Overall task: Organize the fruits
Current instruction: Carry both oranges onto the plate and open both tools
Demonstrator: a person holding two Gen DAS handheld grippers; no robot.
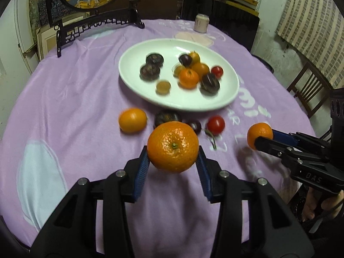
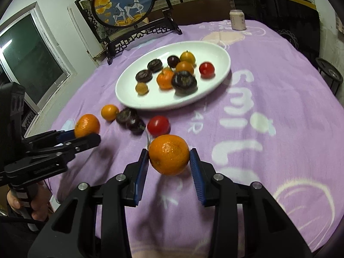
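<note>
Each gripper was clamped on a tangerine, both lifted clear of the desk. The tangerine in the left gripper (image 1: 173, 158) sat stem-up (image 1: 173, 147), pinched across its widest part by the ribbed blue pads (image 1: 143, 172); the smaller tangerine (image 2: 168, 154) in the right gripper (image 2: 169, 161) was held the same way, at its sides. Such fruit is probably light, with a loose, pebbled skin that gives under pressure, so a hold across the middle looked sound, though a hard squeeze could bruise it or split the peel. Just beyond, on the purple cloth (image 1: 71, 99), lay the loose fruit: a small orange one (image 1: 132, 120), a dark plum (image 1: 167, 117), a smaller dark fruit (image 1: 194, 125) and a red tomato (image 1: 215, 124). The tomato and plum would likely be smooth, slippery and prone to roll. Farther off stood the white plate (image 1: 215, 101), already carrying several fruits bunched toward one side, with bare room on the near part. A can (image 1: 201, 22) stood well apart at the far edge.
</note>
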